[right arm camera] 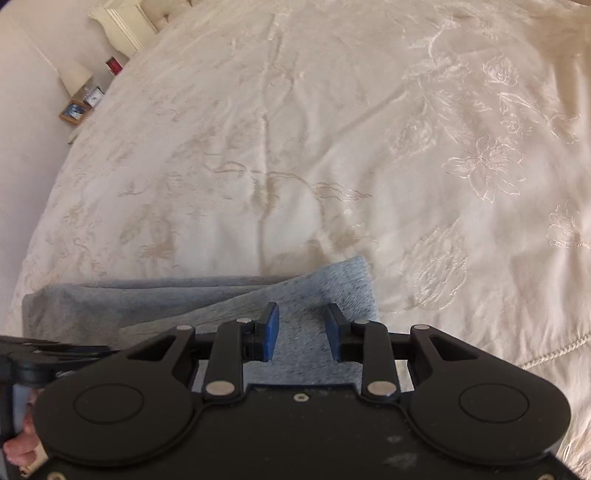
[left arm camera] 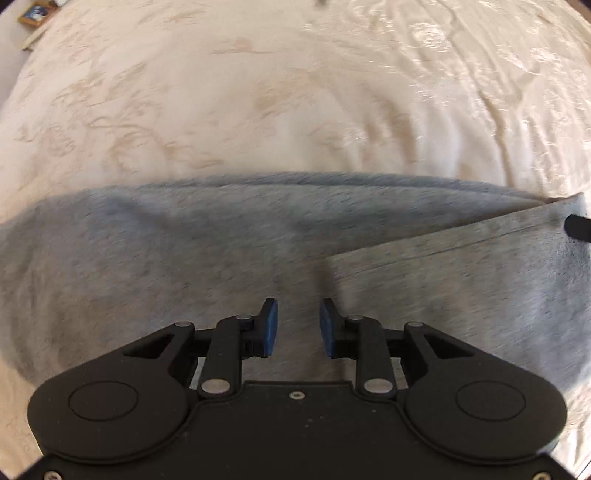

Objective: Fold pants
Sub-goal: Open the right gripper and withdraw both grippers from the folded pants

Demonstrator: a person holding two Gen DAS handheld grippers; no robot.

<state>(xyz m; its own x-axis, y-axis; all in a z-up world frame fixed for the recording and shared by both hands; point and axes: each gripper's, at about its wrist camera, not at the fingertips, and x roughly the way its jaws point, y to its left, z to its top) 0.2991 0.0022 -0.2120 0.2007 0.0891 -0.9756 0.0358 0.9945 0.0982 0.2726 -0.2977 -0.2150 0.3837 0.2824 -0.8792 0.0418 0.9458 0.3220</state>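
Both wrist cams down, close, pants [left arm camera: 184, 240] shared

It was a bedroom in a home. A wide bed filled most of both views, covered with a cream bedspread [right arm camera: 332, 147] stitched with shiny floral embroidery and edged with a corded trim at the near right. Grey pants [left arm camera: 184, 251] lay across its near part. At the far left, beyond the bed's edge, stood a cream-painted piece of furniture [right arm camera: 122, 22], a pale lampshade [right arm camera: 75, 79], a small red object [right arm camera: 113, 65] and a wood-framed picture [right arm camera: 74, 110] against a plain light wall.
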